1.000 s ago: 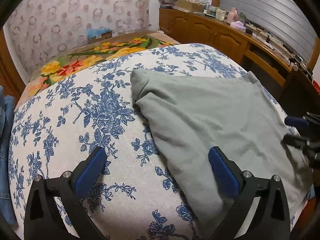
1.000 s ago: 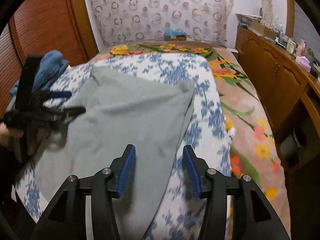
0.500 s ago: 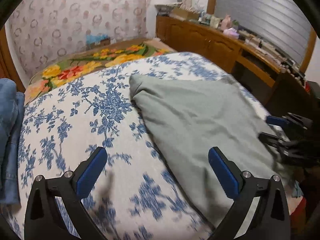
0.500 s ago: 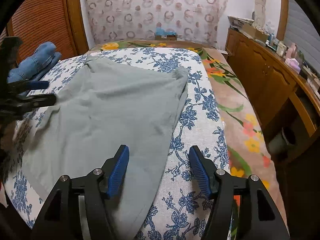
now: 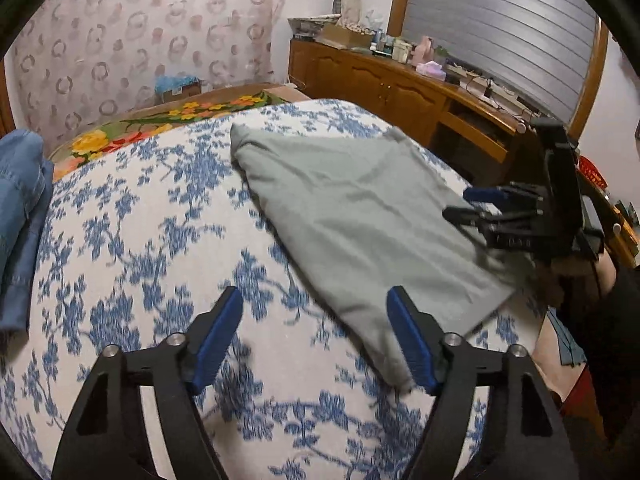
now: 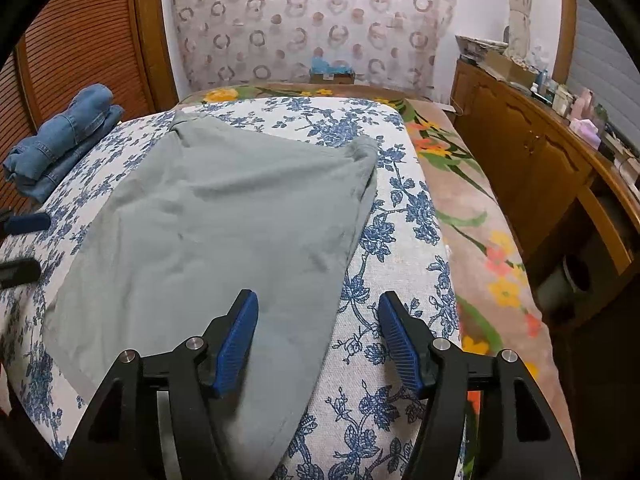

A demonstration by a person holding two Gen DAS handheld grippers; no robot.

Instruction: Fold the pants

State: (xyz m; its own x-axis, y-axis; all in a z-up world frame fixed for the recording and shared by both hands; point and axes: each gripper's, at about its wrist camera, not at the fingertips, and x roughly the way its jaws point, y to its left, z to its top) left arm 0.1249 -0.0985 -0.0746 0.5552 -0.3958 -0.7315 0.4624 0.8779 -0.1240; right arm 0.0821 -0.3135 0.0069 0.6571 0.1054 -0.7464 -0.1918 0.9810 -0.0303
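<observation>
My left gripper (image 5: 314,334) is closing on nothing; right gripper (image 6: 318,338) gapes over the pants (image 6: 224,216) edge. Jeans (image 6: 60,140) at ten o'clock.

The pants (image 6: 224,236) are seen in plain grey-green. The bedcover (image 6: 404,248) beneath them is patterned with blue flowers on white. Beside the bedcover, a blanket (image 6: 480,232) is printed with yellow and orange flowers on beige. Folded jeans (image 6: 60,140) are shown in denim blue. Each tool's pads (image 6: 236,344) are coloured blue.
</observation>
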